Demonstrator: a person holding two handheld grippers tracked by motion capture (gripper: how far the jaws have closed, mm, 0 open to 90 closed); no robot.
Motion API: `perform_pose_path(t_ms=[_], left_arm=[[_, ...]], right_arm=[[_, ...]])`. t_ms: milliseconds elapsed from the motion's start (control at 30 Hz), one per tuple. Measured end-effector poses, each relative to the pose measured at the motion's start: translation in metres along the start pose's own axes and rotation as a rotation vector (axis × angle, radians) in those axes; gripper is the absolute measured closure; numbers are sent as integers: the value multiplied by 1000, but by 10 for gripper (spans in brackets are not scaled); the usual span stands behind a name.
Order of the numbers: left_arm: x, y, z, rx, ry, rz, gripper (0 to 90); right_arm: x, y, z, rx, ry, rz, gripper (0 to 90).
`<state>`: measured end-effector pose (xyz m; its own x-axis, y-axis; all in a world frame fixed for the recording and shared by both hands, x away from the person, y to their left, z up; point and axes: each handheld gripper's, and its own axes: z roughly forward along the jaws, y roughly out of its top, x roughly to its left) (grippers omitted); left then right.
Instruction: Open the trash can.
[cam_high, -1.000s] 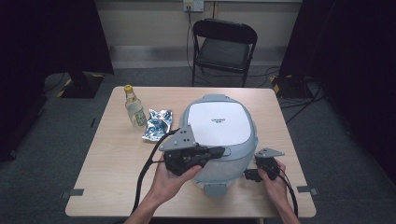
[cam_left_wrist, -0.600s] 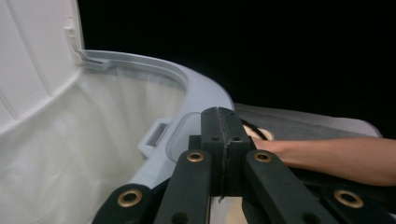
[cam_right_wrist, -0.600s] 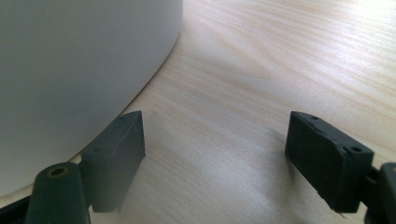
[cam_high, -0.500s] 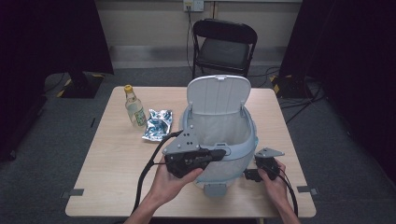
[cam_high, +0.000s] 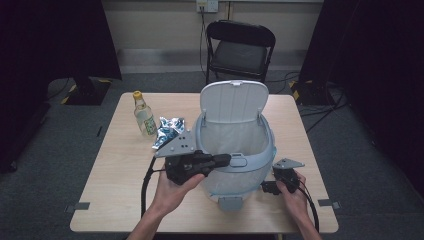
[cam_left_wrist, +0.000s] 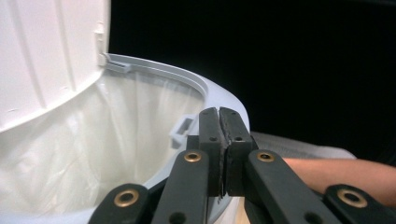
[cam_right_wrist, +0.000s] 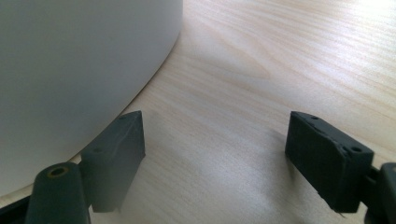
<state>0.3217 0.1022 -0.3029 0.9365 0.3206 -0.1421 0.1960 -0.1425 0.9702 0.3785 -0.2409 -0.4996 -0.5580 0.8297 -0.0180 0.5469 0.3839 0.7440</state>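
1. Bin (cam_high: 235, 150): pale blue-grey body and rim, white lid (cam_high: 233, 101), translucent white liner (cam_left_wrist: 70, 154).
2. Bottle (cam_high: 144, 114), at ten o'clock from the bin: clear, yellow cap, pale green label.
3. Foil packet (cam_high: 167, 132): crinkled silver with blue tints.
4. Table (cam_high: 115, 190): light wood grain.
5. Left gripper (cam_high: 222, 160) and right gripper (cam_high: 265, 187): black, with grey plates.
6. Chair (cam_high: 240, 47), at twelve o'clock: black.

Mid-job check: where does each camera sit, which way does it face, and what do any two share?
High view: above the person's side, looking forward and down on the table; both forearms, left gripper, right gripper.
Left gripper view: on the left gripper, jaws shut, over the bin rim.
Right gripper view: low on the right gripper, jaws open, beside the bin wall.
All three share the bin.
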Motion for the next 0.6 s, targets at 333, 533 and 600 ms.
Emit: perform_pose_path(t_ms=[333, 533, 600], left_arm=[[33, -24, -52, -95, 108, -106, 869], [71, -48, -77, -80, 222, -163, 869], [84, -60, -82, -68, 251, -195, 869]], right_arm=[[0, 0, 0, 0, 0, 1, 191], [0, 0, 0, 0, -1, 2, 191], [0, 0, 0, 0, -1, 1, 191]])
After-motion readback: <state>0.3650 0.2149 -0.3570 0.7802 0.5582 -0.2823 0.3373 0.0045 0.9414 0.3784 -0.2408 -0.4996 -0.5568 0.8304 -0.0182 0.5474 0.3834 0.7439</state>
